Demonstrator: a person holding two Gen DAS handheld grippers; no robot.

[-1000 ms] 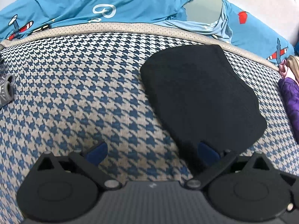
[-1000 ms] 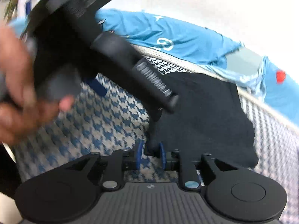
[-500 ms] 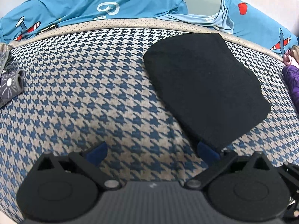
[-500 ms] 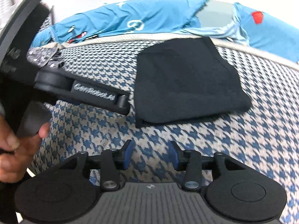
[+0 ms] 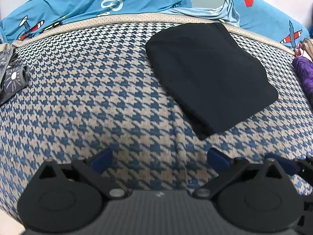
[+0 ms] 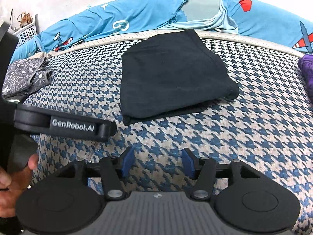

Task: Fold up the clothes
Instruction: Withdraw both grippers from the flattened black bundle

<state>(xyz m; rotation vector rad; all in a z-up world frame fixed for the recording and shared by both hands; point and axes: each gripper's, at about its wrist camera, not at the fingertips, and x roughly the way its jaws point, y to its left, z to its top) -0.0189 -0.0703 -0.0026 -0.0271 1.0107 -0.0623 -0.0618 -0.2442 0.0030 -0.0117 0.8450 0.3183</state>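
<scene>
Two grippers hover low over a houndstooth mattress (image 5: 82, 98), both with jaws spread wide and gripping nothing. At the bottom of its own view, the left gripper (image 5: 159, 159) points toward a folded black garment (image 5: 211, 74) lying flat in the upper right. The right gripper (image 6: 157, 163) faces the same garment (image 6: 172, 78) at upper centre. At that view's left edge, a hand (image 6: 11, 178) grips the other tool's handle. Patterned grey clothing (image 6: 23, 76) sits upper left.
</scene>
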